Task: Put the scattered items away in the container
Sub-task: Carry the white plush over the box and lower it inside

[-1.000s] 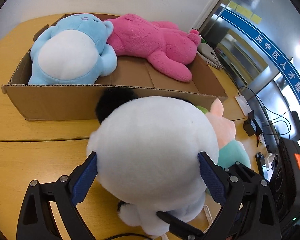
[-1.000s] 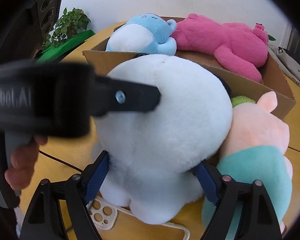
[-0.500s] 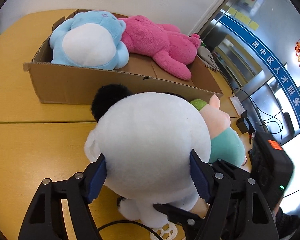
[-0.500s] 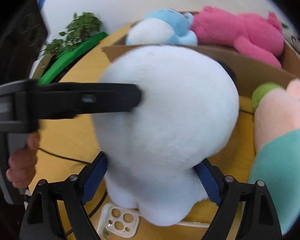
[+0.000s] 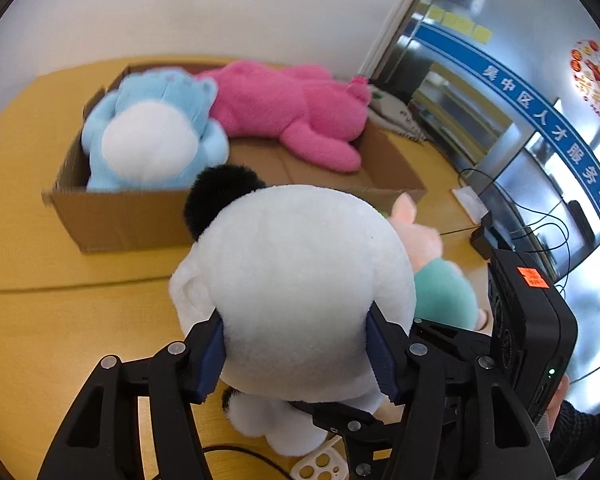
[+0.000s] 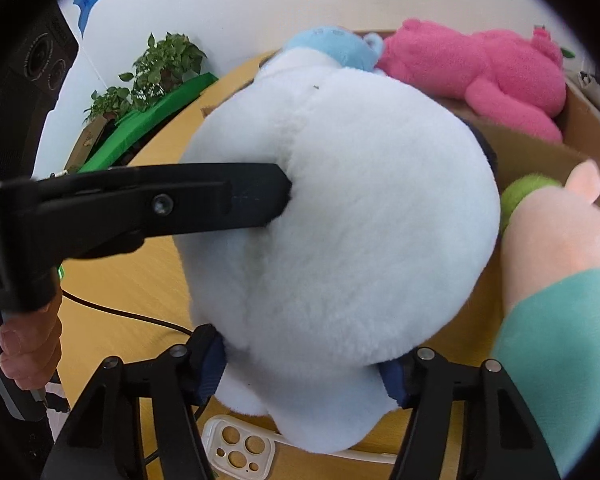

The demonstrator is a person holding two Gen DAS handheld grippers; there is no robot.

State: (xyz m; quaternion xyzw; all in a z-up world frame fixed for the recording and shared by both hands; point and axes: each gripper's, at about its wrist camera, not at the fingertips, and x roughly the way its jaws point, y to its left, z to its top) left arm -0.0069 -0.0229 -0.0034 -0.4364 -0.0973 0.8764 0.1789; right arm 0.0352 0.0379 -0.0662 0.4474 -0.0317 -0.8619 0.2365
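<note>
A big white plush with a black ear [image 5: 296, 280] fills the foreground of both views [image 6: 340, 216]. My left gripper [image 5: 298, 352] is shut on its sides, and my right gripper [image 6: 304, 368] is shut on its lower part; together they hold it above the table. The left gripper's finger [image 6: 204, 204] presses into the plush's side in the right wrist view. Behind stands the cardboard box [image 5: 112, 216] with a blue plush [image 5: 148, 148] and a pink plush [image 5: 292, 116] lying inside. A pink-and-teal plush [image 5: 432, 276] sits to the right on the table [image 6: 572, 280].
A white phone case [image 6: 240, 448] and a black cable [image 6: 120, 312] lie on the yellow table [image 5: 60, 320] beneath the plush. A black device [image 5: 528, 332] stands at the right. Potted plants [image 6: 160, 64] stand beyond the table's left edge.
Both grippers have lifted the white plush higher above the table; the box and the table now appear lower and farther in both views.
</note>
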